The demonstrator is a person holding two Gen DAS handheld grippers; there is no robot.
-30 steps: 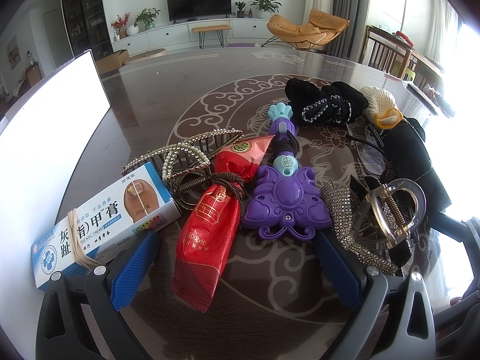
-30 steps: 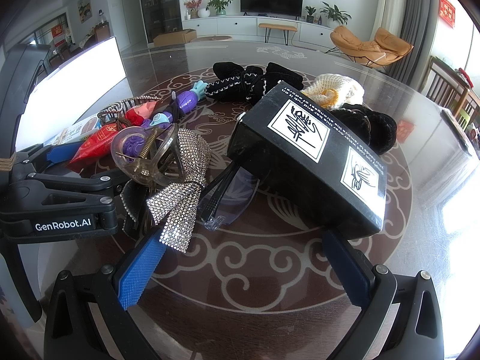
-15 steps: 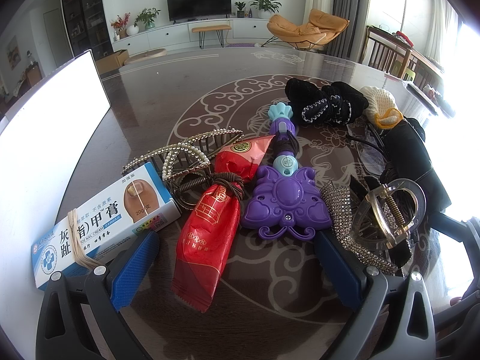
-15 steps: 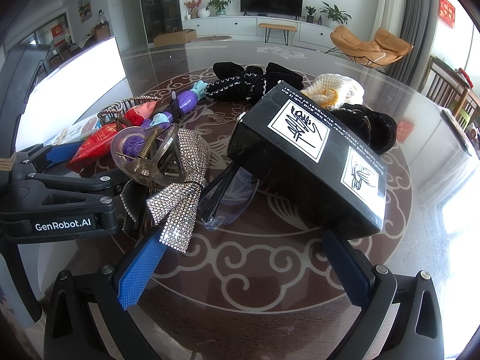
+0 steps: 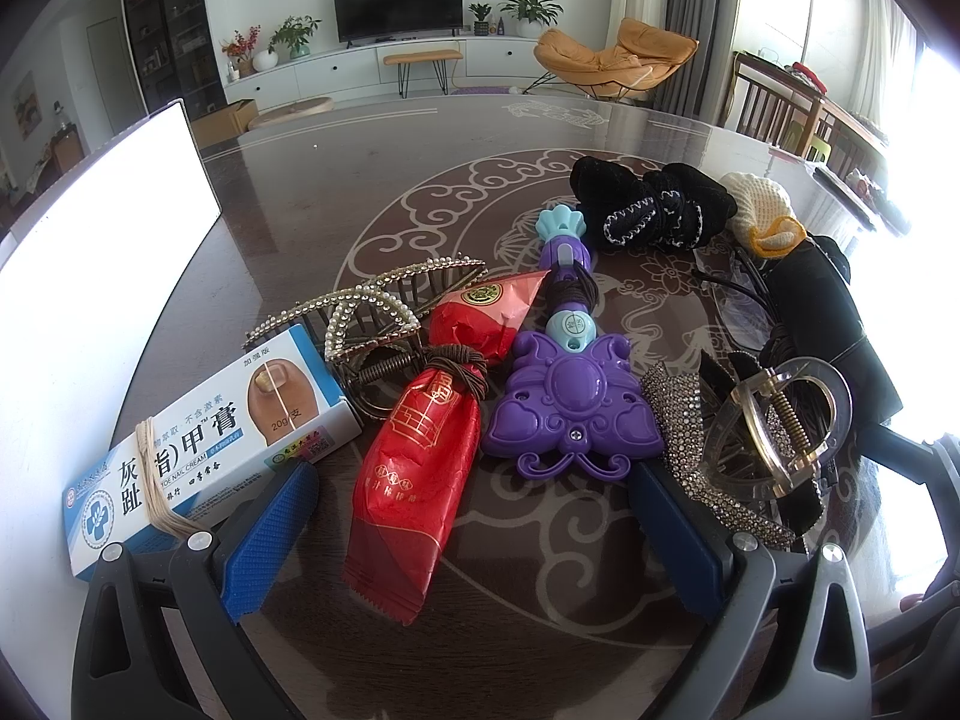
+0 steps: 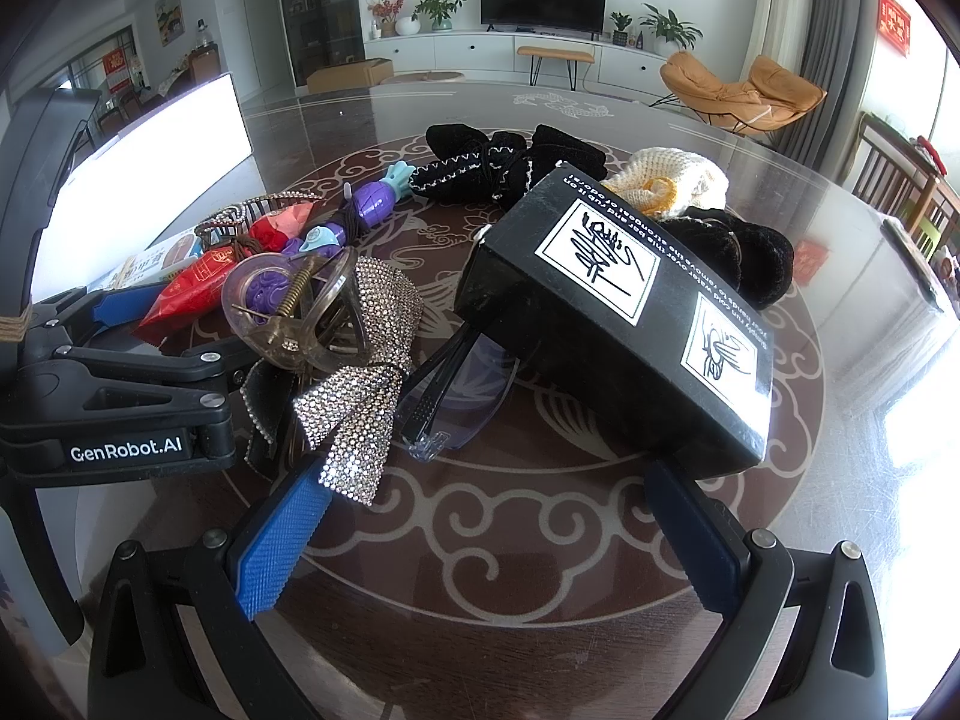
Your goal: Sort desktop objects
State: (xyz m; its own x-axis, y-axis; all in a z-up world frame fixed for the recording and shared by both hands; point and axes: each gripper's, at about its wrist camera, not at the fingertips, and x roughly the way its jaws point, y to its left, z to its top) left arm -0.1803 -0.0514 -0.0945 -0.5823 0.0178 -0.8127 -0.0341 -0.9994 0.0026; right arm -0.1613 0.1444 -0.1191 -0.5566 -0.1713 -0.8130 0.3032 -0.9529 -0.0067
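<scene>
A pile of small items lies on the dark table (image 5: 384,192). In the left wrist view my left gripper (image 5: 474,534) stands open just short of a red snack packet (image 5: 420,480) and a purple butterfly toy wand (image 5: 570,402). A blue-and-white cream box (image 5: 204,438) lies left of them, with a pearl hair comb (image 5: 372,312) behind. In the right wrist view my right gripper (image 6: 486,534) is open and empty before a black box (image 6: 618,312), eyeglasses (image 6: 456,396), a rhinestone bow (image 6: 360,384) and a clear claw hair clip (image 6: 300,312).
Black knitted booties (image 6: 504,168), a cream knitted item (image 6: 666,186) and a black fluffy piece (image 6: 744,252) lie behind the box. A bright white panel (image 5: 90,276) stands along the table's left side. The left gripper's body (image 6: 114,396) sits at the right wrist view's left.
</scene>
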